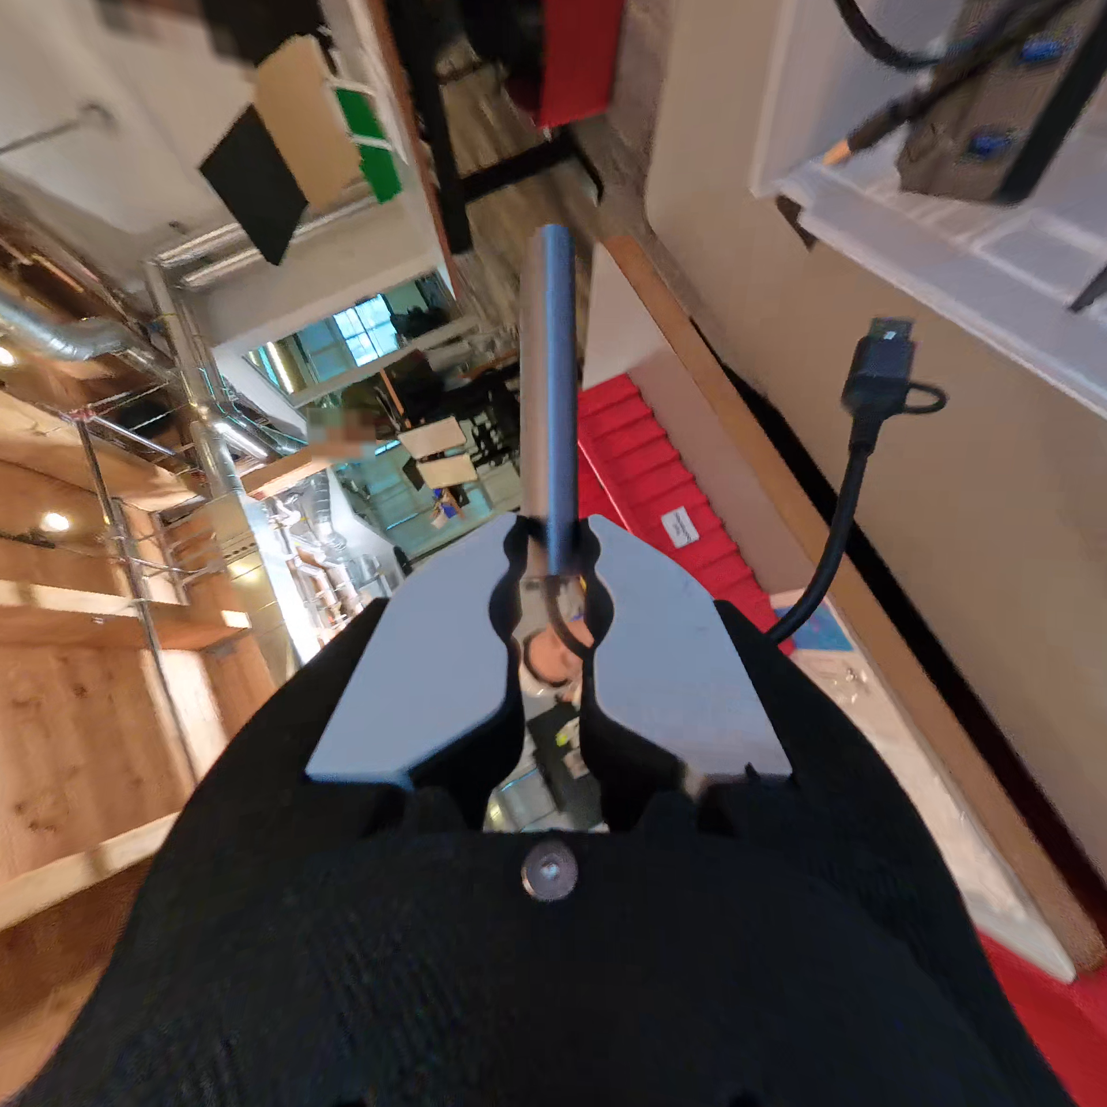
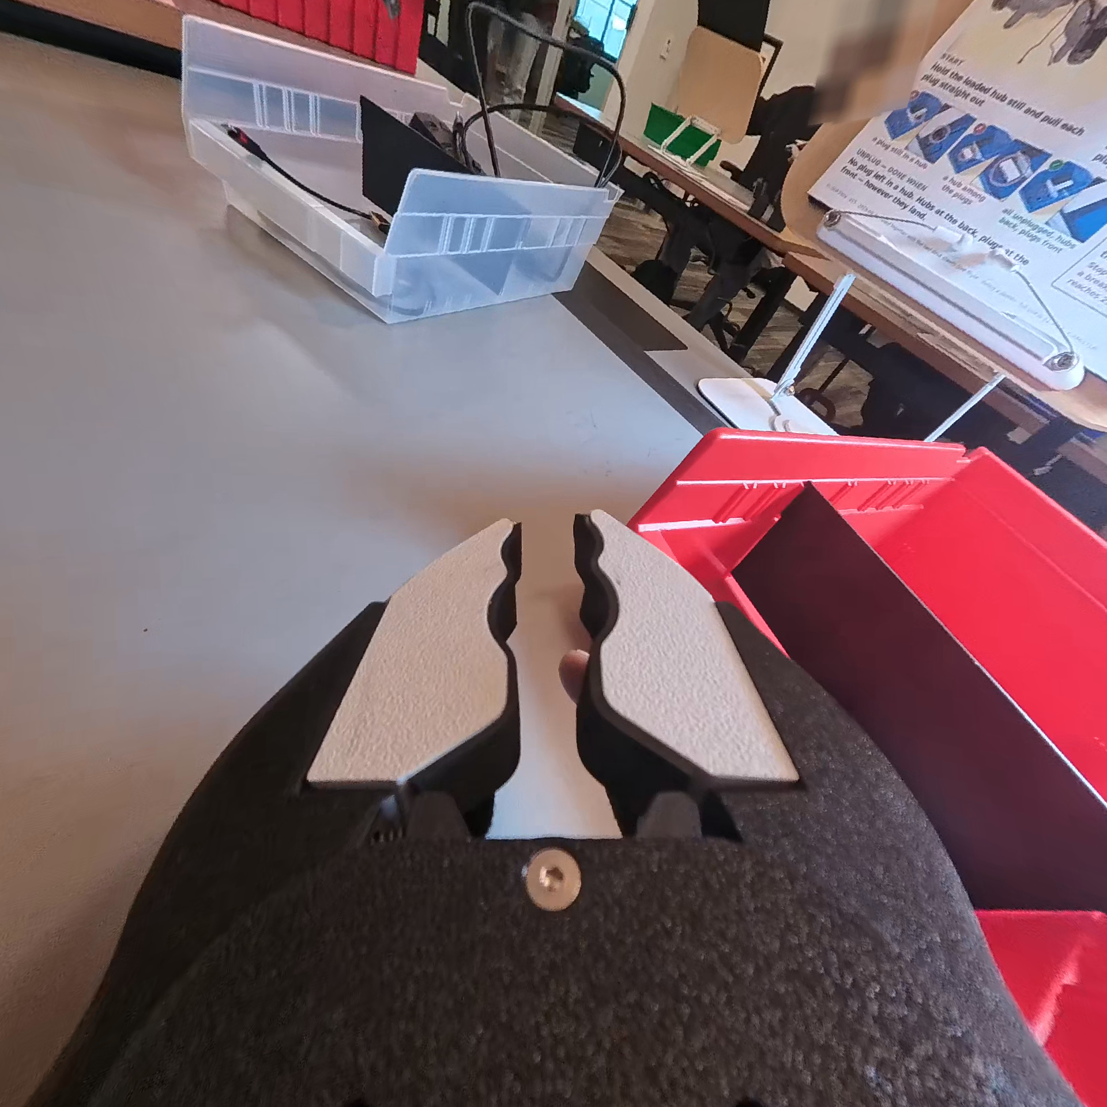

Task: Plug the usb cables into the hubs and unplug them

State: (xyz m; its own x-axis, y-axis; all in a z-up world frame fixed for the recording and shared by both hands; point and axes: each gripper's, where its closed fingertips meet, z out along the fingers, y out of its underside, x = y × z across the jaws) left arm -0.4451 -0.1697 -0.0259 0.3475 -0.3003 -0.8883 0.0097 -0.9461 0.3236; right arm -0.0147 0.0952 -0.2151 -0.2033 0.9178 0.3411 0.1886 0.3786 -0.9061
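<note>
Left gripper (image 1: 552, 530) clamped on hub (image 1: 548, 383); right gripper (image 2: 546, 527) slightly open, empty.
Hub's cable (image 1: 838, 497) curls right of the fingers; red bin (image 2: 898, 599) sits right of the right gripper.

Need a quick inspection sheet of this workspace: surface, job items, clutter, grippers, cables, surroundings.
Surface: grey table, mostly bare in front of the right gripper.
Job's things: slim grey hub held in the air by the left gripper; clear bin on the table holds another hub and cables behind a black divider.
Clutter: red bin with a black divider, beside the right gripper.
Grippers: left gripper shut on the hub's end; right gripper open, holding nothing, over the table.
Cables: hub's own black cable curls free, its plug unplugged.
Surroundings: instruction sheet on a white stand; other desks behind.
</note>
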